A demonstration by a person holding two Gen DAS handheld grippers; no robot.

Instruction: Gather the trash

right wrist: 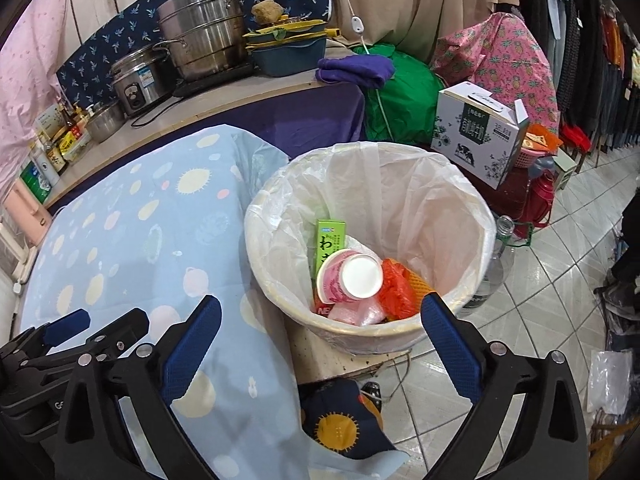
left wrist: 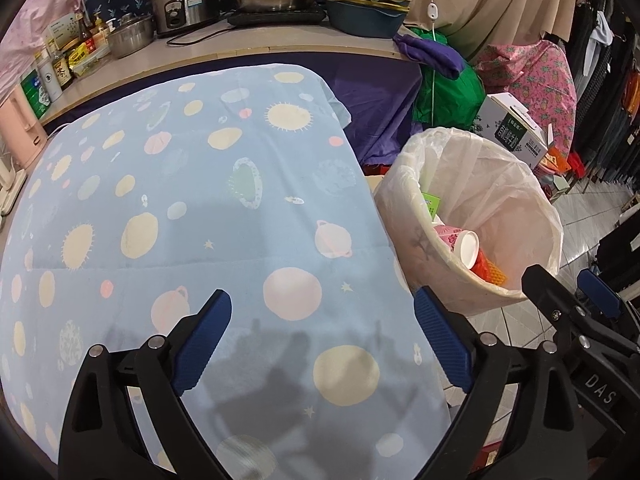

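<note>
A round bin [right wrist: 400, 332] lined with a clear plastic bag stands beside the table; it also shows in the left wrist view [left wrist: 452, 280]. Inside lie a pink paper cup [right wrist: 348, 276], a green carton [right wrist: 328, 240], an orange bag [right wrist: 396, 288] and clear plastic. The cup also shows in the left wrist view [left wrist: 460, 240]. My right gripper [right wrist: 320, 316] is open and empty, just above the bin's near rim. My left gripper [left wrist: 322, 316] is open and empty over the blue patterned tablecloth [left wrist: 180, 208], left of the bin.
A counter [left wrist: 240, 46] behind the table holds steel pots, a rice cooker and bottles. A white box [right wrist: 476, 136], green and pink bundles and a glass bottle [right wrist: 496, 256] stand behind the bin. Tiled floor lies to the right, with hanging clothes beyond.
</note>
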